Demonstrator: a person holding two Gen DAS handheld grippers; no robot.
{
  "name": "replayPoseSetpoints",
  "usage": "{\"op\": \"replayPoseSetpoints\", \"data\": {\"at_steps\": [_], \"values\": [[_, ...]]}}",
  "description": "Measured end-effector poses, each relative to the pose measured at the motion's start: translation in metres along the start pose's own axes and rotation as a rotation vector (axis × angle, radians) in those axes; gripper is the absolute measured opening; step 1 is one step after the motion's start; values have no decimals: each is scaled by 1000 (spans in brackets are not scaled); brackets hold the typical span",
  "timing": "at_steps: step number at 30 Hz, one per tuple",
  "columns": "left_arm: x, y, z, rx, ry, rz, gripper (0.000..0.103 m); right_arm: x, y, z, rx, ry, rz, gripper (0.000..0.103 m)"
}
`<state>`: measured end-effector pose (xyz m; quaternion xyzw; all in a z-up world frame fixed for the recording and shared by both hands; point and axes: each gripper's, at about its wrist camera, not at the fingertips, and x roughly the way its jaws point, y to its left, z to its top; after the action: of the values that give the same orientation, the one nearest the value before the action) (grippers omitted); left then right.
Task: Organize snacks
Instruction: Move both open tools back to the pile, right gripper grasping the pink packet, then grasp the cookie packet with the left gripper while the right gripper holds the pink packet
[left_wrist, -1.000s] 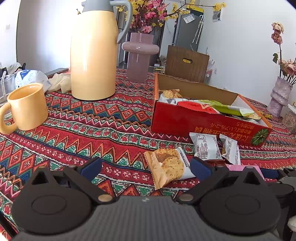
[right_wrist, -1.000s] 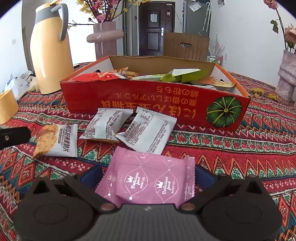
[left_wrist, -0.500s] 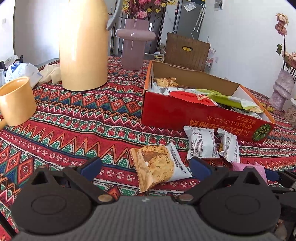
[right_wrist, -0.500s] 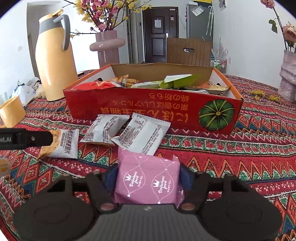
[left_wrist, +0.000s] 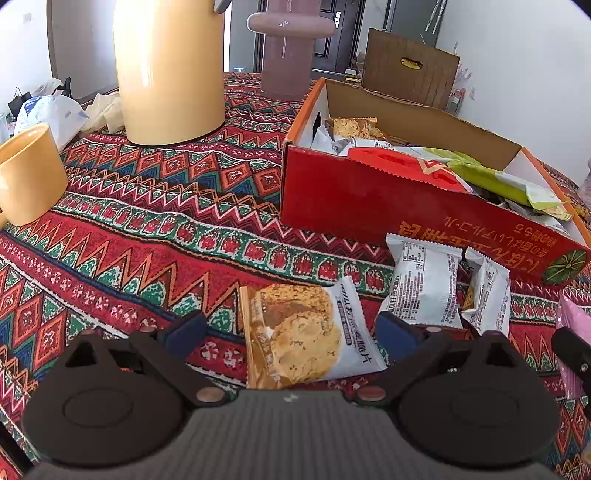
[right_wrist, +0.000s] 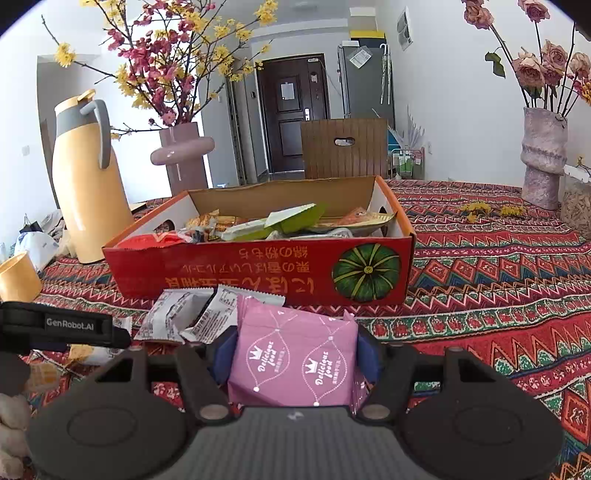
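Note:
A cracker packet (left_wrist: 306, 336) lies flat on the patterned cloth between the fingers of my left gripper (left_wrist: 290, 330). Its jaws are closing, with the pads still clear of the packet on both sides. My right gripper (right_wrist: 295, 350) is shut on a pink snack packet (right_wrist: 295, 360), lifted off the cloth in front of the red snack box (right_wrist: 258, 275). Two white packets (left_wrist: 424, 284) lie by the box's front wall. The box (left_wrist: 369, 199) holds several snacks.
A tall yellow thermos jug (left_wrist: 166, 70) and a yellow mug (left_wrist: 26, 177) stand on the left. A pink vase (right_wrist: 184, 158) with flowers is behind the box, another vase (right_wrist: 543, 155) at far right. The left gripper's arm (right_wrist: 59, 326) shows in the right wrist view.
The right gripper closed on the pink packet and lifted it off the cloth. The left gripper moved forward and lower over the cracker packet, jaws narrowing slightly.

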<state>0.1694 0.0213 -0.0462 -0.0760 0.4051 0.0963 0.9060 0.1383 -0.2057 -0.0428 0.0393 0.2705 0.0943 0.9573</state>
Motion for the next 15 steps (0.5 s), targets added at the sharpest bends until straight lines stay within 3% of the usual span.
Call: {"op": "replayPoseSetpoints", "data": {"at_steps": [3, 5, 8, 15], "values": [[-3, -4, -1, 11, -15, 2, 80, 0, -4, 2, 7, -9, 5, 65], [-6, -6, -2, 20, -24, -9, 59, 0, -5, 2, 9, -12, 8, 65], [-10, -5, -3, 21, -28, -42, 48, 0, -6, 2, 14, -17, 11, 65], [-22, -1, -5, 26, -65, -75, 39, -5, -5, 4, 13, -37, 12, 65]]}}
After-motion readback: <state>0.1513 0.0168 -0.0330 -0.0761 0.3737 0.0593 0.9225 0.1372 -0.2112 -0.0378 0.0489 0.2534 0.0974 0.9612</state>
